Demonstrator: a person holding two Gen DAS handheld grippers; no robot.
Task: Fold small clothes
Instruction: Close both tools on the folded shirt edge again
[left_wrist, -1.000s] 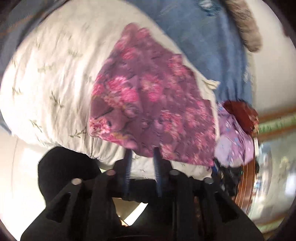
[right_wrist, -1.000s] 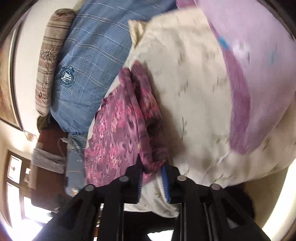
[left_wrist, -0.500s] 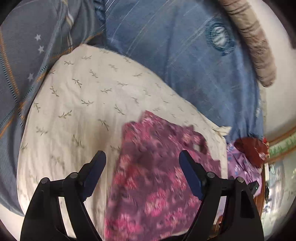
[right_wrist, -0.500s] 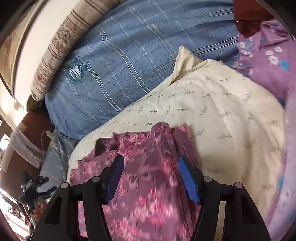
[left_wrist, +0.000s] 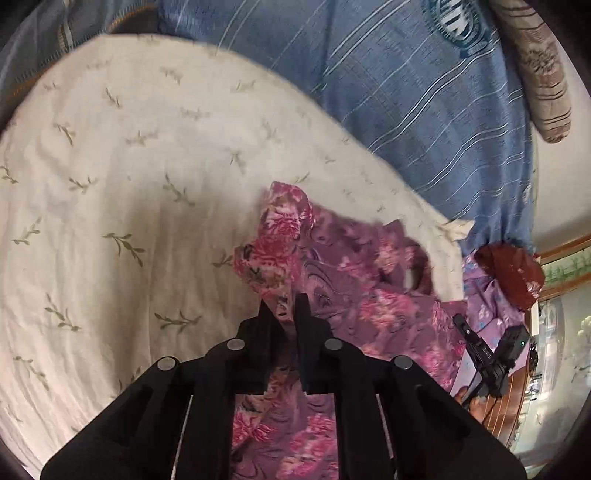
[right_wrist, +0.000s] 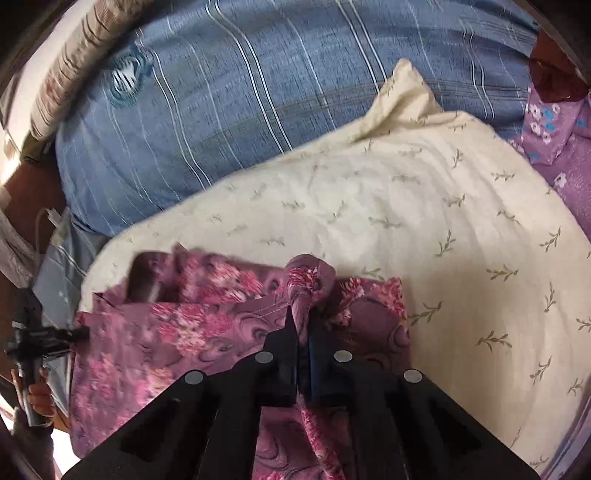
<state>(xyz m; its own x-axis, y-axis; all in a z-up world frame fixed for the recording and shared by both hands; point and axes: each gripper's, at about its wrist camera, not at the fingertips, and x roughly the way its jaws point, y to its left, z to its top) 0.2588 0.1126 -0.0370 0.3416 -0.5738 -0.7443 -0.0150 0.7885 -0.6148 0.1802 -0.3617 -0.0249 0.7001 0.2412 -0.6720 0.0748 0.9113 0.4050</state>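
Purple floral garment (left_wrist: 373, 295) lies rumpled on the cream leaf-print pillow (left_wrist: 129, 192), near its lower edge. Your left gripper (left_wrist: 287, 308) has its fingers drawn narrow, pinching a fold of that cloth at one edge. Your right gripper (right_wrist: 302, 325) likewise clamps a raised ridge of the garment (right_wrist: 207, 317) between near-touching fingers; the ridge bunches up just past the tips. Beyond the pillow (right_wrist: 424, 206): blue striped bedding (right_wrist: 229, 96) with a round emblem, then a brown striped bolster (left_wrist: 543, 77). Lilac flowered cloth (right_wrist: 546, 133) sits beside the pillow's far corner.
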